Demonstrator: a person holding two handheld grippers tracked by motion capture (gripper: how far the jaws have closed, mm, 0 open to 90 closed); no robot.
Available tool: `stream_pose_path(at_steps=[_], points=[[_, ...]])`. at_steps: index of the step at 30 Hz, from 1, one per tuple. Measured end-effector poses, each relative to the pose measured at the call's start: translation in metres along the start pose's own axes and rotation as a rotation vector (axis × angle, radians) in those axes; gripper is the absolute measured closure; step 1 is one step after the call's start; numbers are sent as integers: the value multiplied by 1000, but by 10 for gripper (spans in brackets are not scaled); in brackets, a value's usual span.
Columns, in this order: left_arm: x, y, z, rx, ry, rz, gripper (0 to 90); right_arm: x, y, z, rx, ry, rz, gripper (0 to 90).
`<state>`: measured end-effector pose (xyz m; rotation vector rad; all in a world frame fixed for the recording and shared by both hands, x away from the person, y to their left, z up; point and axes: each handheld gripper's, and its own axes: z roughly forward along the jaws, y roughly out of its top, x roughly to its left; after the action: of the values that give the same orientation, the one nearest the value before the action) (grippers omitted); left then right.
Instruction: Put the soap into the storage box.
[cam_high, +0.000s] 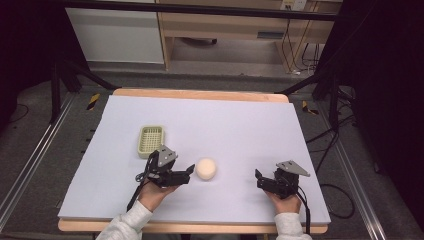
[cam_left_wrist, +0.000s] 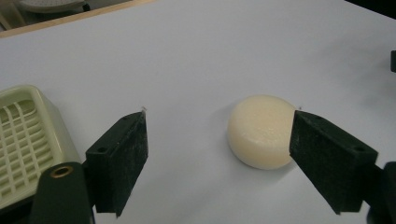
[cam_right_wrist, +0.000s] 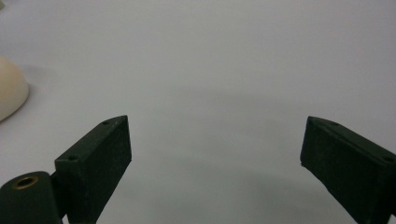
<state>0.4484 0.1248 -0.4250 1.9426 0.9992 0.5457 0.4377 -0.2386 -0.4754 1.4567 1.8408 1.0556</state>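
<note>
— Starting at the left of the table (cam_high: 120, 200), what do you see?

— A pale green slotted tray (cam_high: 151, 140) lies on the white sheet that covers the tabletop. In the left gripper view the same tray (cam_left_wrist: 28, 140) sits at the left edge, beside the left jaw, its grid of slots plain to see.

— And next to it?

— The left gripper (cam_high: 189, 172), held in the person's left hand (cam_high: 152, 192), is just below and right of the tray and points right. Its jaws stand wide apart and grip nothing.

— What lies ahead of it?

— A round, cream-coloured soap-like puck (cam_high: 206, 169) rests flat on the sheet, just beyond the jaw tips. In the left gripper view the puck (cam_left_wrist: 259, 133) is close against the right jaw; whether they touch, I cannot tell. The other jaw is well apart from it.

— Further right?

— Bare sheet, then the right gripper (cam_high: 260, 179), held in the right hand (cam_high: 286, 202) near the front edge. It points left, toward the puck, and is well apart from it. Its jaws are spread wide too, over bare sheet. In the right gripper view an edge of the puck (cam_right_wrist: 10, 91) shows at the far left.
</note>
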Motion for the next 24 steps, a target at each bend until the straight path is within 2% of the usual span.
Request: stream_pose_path(at_steps=[11, 13, 19, 24], points=[[-5, 0, 10, 30, -12, 11, 191, 0, 0, 0, 3, 2, -2, 92], [-7, 1, 12, 36, -15, 22, 190, 0, 0, 1, 4, 1, -3, 92], [-9, 5, 14, 29, -18, 18, 189, 0, 0, 0, 4, 3, 0, 91], [-15, 8, 21, 47, -23, 33, 186, 1, 0, 0, 5, 6, 4, 91]])
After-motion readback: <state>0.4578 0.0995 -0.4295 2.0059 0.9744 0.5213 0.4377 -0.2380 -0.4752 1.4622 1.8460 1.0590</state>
